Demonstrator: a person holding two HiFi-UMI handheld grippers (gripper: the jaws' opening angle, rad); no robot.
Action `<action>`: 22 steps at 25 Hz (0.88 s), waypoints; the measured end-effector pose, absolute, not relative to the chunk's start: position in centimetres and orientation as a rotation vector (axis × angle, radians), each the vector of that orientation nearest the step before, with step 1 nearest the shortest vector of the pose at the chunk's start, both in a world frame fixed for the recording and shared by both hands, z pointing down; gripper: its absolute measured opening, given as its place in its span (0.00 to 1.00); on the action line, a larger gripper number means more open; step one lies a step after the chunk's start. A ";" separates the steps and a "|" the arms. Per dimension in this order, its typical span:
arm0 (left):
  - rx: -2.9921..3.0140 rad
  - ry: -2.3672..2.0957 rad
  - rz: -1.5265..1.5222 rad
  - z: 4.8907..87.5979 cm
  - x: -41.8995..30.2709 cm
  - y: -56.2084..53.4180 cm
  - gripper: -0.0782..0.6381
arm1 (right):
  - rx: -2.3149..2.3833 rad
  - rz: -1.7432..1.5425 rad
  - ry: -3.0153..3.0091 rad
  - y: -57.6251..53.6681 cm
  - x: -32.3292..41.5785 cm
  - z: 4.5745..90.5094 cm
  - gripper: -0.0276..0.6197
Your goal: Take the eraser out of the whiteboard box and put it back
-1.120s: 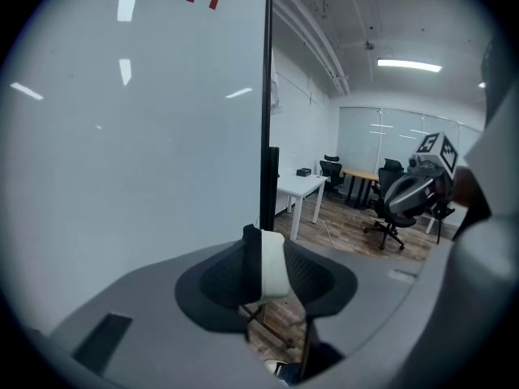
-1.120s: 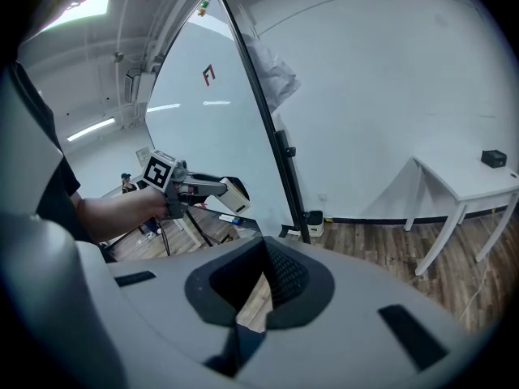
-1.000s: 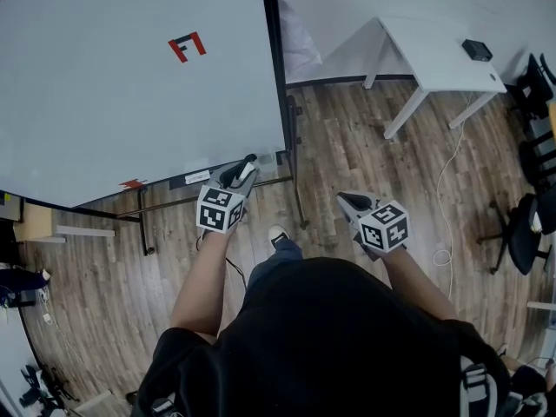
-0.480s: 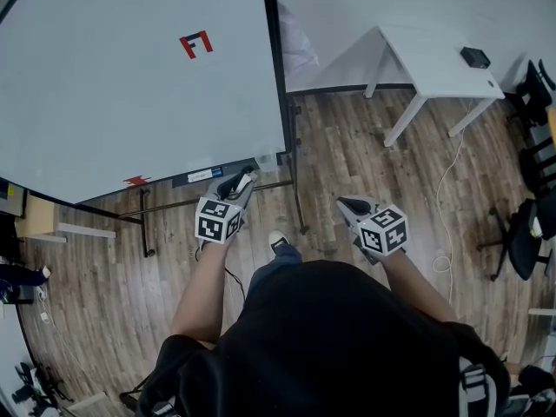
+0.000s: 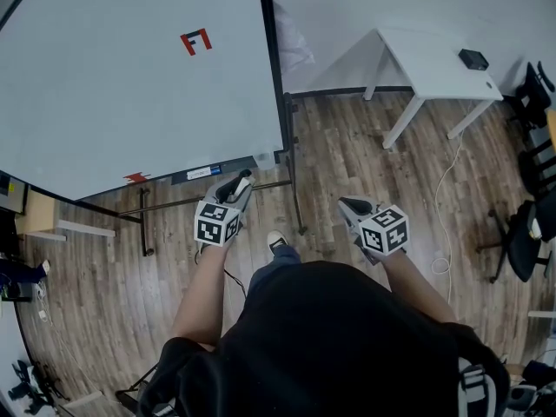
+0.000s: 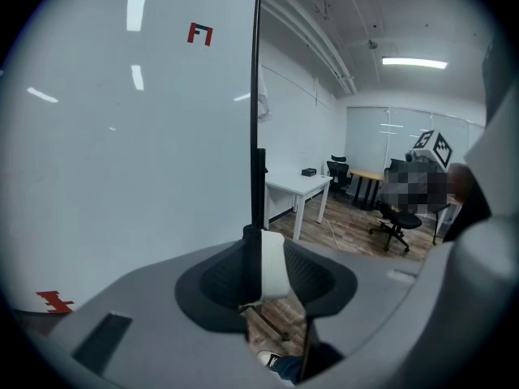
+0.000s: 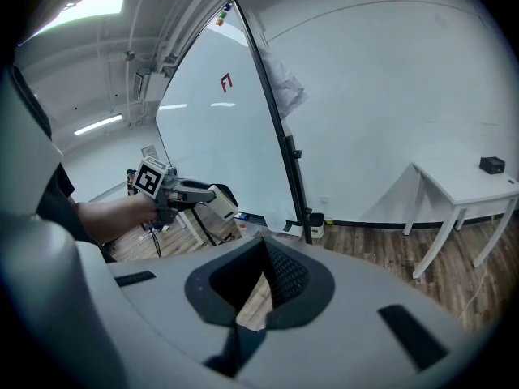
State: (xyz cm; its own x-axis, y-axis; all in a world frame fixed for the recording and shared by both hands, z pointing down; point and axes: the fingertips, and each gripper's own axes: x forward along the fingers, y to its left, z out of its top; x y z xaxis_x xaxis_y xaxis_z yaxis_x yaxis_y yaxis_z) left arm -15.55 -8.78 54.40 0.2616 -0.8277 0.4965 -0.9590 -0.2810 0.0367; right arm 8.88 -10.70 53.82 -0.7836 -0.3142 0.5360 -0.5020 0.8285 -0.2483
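Whiteboard [image 5: 130, 85] at left, left gripper [image 5: 241, 182] near its lower right corner with jaws clamped on the white eraser [image 6: 273, 262], right gripper [image 5: 347, 205] over wood floor [image 5: 347, 146], jaws together, empty.

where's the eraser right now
The eraser is clamped in the left gripper, left of centre in the head view. It is held in the air close in front of the whiteboard's lower right corner.
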 end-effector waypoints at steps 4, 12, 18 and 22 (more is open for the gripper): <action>2.195 -1.647 0.549 54.4 -15.7 -8.3 0.32 | 0.595 0.518 -2.524 -10.5 9.0 53.8 0.04; 2.188 -1.661 0.542 54.6 -16.2 -8.0 0.32 | 0.578 0.514 -2.523 -10.3 8.4 54.2 0.04; 2.177 -1.652 0.547 54.8 -16.3 -8.3 0.32 | 0.576 0.520 -2.519 -10.5 8.3 54.2 0.04; 2.177 -1.644 0.553 54.9 -16.4 -8.8 0.32 | 0.580 0.527 -2.517 -10.9 8.1 54.3 0.04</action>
State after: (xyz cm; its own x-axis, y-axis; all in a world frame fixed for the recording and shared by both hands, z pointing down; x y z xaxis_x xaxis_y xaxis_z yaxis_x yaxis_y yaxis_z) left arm -16.43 -8.77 54.91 0.2481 -0.8252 0.5074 -0.9642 -0.2611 0.0468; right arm 8.14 -10.93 54.28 -0.7843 -0.2970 0.5446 -0.4906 0.8343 -0.2515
